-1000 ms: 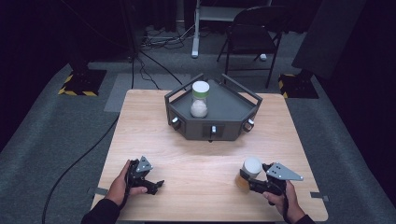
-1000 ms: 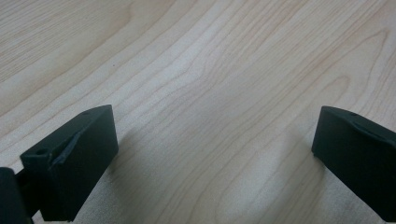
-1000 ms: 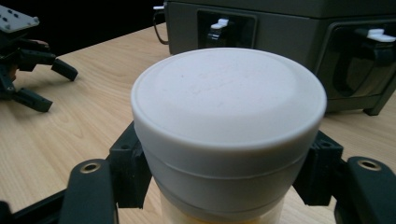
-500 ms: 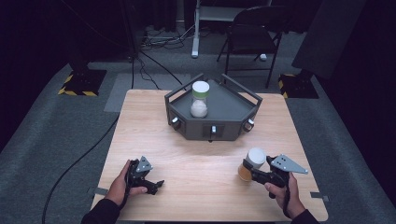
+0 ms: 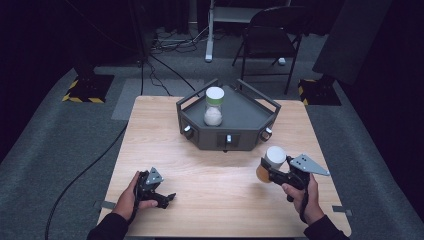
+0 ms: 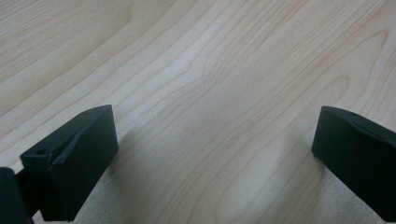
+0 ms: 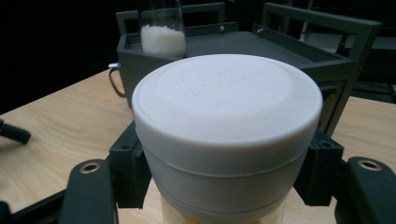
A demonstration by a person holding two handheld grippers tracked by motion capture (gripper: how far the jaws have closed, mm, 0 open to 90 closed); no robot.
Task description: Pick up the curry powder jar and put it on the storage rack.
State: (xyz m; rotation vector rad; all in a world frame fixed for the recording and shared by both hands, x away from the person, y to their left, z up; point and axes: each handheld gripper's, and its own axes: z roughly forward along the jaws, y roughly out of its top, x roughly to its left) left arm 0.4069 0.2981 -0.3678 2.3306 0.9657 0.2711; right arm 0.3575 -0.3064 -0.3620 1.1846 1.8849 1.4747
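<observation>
Right gripper point(image 5: 267, 170): jaws pinched on a white-lidded clear jar with amber contents point(image 5: 271, 161), held above the light wooden desk point(image 5: 220, 170), in front of the dark grey tray point(image 5: 250, 112). Left gripper point(image 5: 162, 197): jaws spread, low over the desk, well apart from the tray.

A rectangular light wooden table point(image 5: 200, 150) stands on grey carpet. A dark grey angular metal tray point(image 5: 250, 112) with raised rails rests directly on the table, at the far centre. The near half of the tabletop shows bare wood grain.
</observation>
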